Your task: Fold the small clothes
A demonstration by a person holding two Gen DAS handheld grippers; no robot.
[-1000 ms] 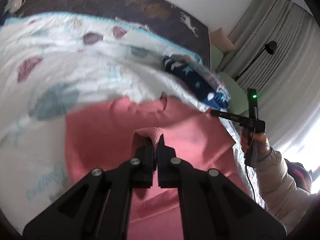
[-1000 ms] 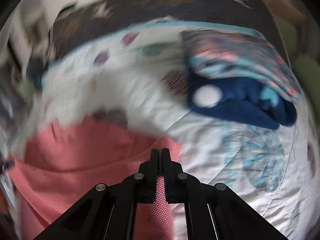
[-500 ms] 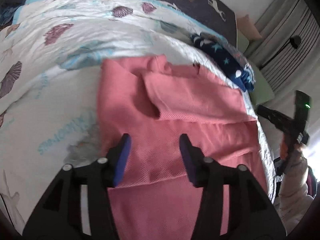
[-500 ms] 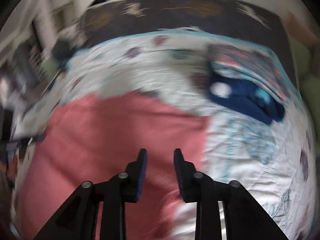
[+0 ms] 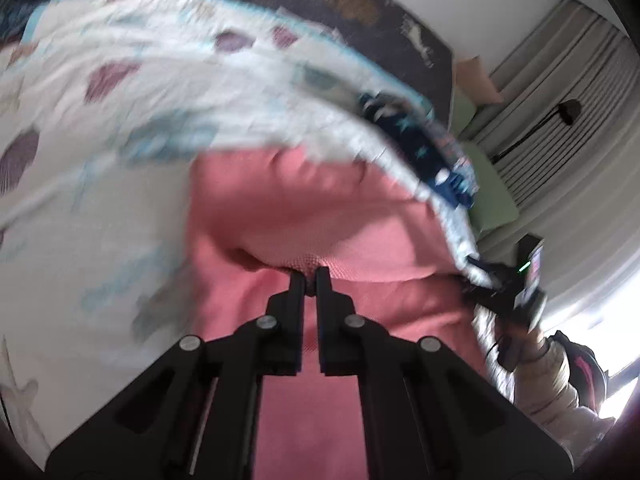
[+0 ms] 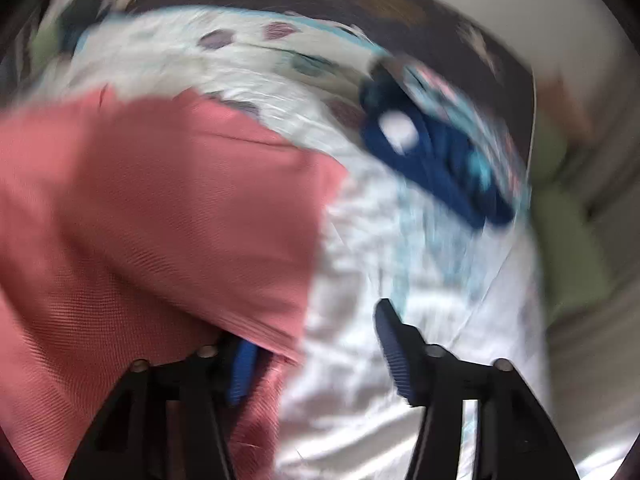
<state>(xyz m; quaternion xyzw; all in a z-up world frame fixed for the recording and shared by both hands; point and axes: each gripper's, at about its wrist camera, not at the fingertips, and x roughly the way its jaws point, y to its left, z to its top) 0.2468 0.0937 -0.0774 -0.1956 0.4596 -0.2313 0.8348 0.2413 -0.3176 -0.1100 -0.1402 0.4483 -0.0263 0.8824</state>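
Observation:
A pink knit garment (image 5: 304, 208) lies spread on the white shell-print quilt (image 5: 100, 200). My left gripper (image 5: 310, 276) is shut on a raised fold near the garment's middle. In the right wrist view the same pink garment (image 6: 160, 208) fills the left half, blurred. My right gripper (image 6: 314, 336) hangs at its right edge with its jaws opening wide. The garment's hem drapes over the left finger (image 6: 240, 372). The right finger (image 6: 390, 340) stands over bare quilt (image 6: 400, 260), and no pad presses on cloth. The left wrist view also shows the right gripper (image 5: 488, 272), held by a hand in a pale sleeve (image 5: 552, 376).
A folded pile of navy star-print clothes (image 5: 432, 160) (image 6: 432, 168) lies at the quilt's far right. A dark animal-print blanket (image 5: 360, 4) covers the bed's far end. A green cushion (image 5: 488, 192), grey curtains and a floor lamp (image 5: 568, 108) stand beyond the bed's right side.
The left gripper let go of the pink fold, stood open half a second ago, and has shut on a fold again. The right gripper released the pink cloth, opened wider and moved to the garment's right edge.

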